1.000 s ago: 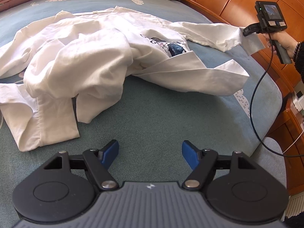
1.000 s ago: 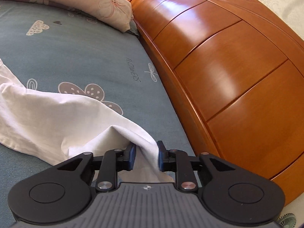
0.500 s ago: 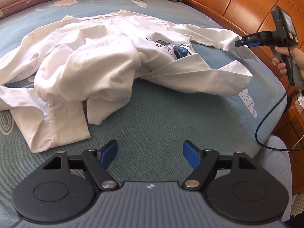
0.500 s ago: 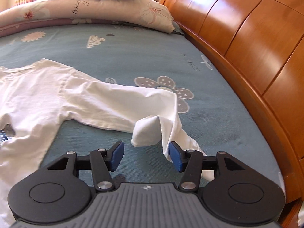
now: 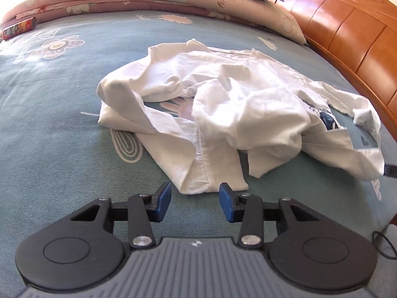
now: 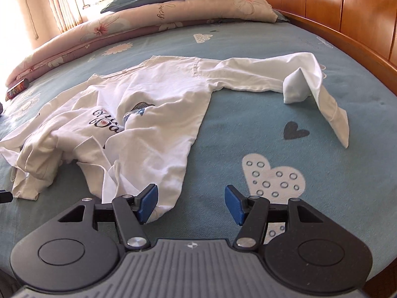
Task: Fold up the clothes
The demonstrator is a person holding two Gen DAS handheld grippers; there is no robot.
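A crumpled white long-sleeved shirt (image 5: 235, 114) with a blue and black print lies on the blue bedspread; it also shows in the right wrist view (image 6: 153, 114). One sleeve (image 6: 310, 79) stretches to the right, bent near the cuff. My left gripper (image 5: 195, 202) is open and empty, just short of a shirt corner (image 5: 211, 178). My right gripper (image 6: 191, 204) is open and empty, its left fingertip (image 6: 148, 202) beside the shirt's hem; I cannot tell if it touches.
The wooden headboard (image 5: 347, 29) (image 6: 335, 12) runs along the right. A folded quilt and pillows (image 6: 148, 17) lie at the far end. A small can (image 5: 19, 27) lies at the far left. A black cable (image 5: 384, 245) hangs by the bed's right edge.
My right gripper opened, let go of the sleeve and drew back to the shirt's hem. My left gripper moved closer to the shirt's near corner.
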